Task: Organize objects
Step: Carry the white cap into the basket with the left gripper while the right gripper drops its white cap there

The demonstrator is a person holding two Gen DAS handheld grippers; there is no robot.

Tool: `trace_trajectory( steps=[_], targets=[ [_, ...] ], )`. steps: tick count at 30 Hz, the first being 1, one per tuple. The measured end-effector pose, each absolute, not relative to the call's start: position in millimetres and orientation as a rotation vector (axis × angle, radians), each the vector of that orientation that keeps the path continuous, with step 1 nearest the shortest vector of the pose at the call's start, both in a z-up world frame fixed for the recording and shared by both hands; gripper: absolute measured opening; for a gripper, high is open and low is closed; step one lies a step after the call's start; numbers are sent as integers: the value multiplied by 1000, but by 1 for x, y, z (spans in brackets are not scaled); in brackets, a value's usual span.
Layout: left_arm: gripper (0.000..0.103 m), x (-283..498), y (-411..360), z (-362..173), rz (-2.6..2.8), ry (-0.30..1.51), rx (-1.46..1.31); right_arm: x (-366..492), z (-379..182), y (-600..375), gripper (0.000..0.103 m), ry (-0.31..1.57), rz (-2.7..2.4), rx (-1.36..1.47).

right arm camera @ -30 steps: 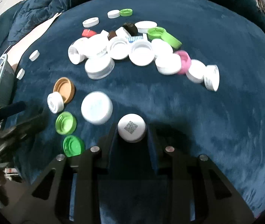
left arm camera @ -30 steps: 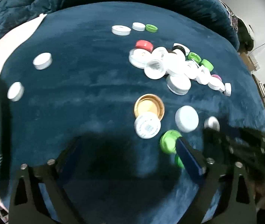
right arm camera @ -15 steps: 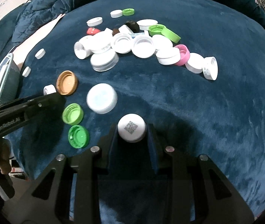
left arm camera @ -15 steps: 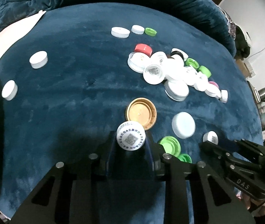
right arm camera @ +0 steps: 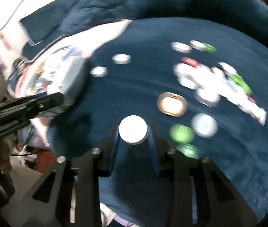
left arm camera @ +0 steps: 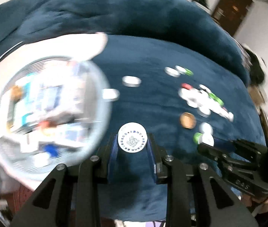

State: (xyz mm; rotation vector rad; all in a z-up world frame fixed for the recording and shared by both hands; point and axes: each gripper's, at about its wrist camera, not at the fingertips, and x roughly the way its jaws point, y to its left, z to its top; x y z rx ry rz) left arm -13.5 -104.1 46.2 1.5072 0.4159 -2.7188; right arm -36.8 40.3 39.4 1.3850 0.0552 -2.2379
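White printed cap [left arm camera: 132,137] pinched in left claw [left arm camera: 132,141], plain white cap [right arm camera: 133,129] pinched in right claw [right arm camera: 133,132].

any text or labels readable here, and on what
"DAS": embossed on the right gripper body, in the left wrist view.
Left gripper side lettering: too blurred to read.
White cap in the left gripper: QR code and ringed characters, too small to read.
Nothing else is legible.

Black tongs [left arm camera: 132,152], blue pads [left arm camera: 112,157], silver screws.
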Motion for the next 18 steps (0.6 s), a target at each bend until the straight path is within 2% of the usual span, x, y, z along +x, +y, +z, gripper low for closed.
trace_trajectory(
  steps=[8, 14, 15, 16, 17, 18],
  targets=[
    [30, 16, -215, 37, -2491, 588, 1407, -30, 63, -85, 32, 134, -2051, 1240],
    [30, 26, -240, 31, -2437, 593, 1394, -40, 58, -136, 32, 81, -1933, 1273],
    [34, 27, -242, 30, -2424, 582, 1396, -43, 54, -141, 32, 35, -1894, 1303],
    [44, 28, -244, 30, -2410, 572, 1397, -45, 52, -142, 32, 9, -1874, 1329],
    [77, 28, -246, 29, -2391, 561, 1394, -47, 50, -142, 33, -12, -1865, 1347],
    [98, 30, -247, 30, -2376, 550, 1376, -46, 50, -140, 38, -28, -1868, 1350]
  ],
)
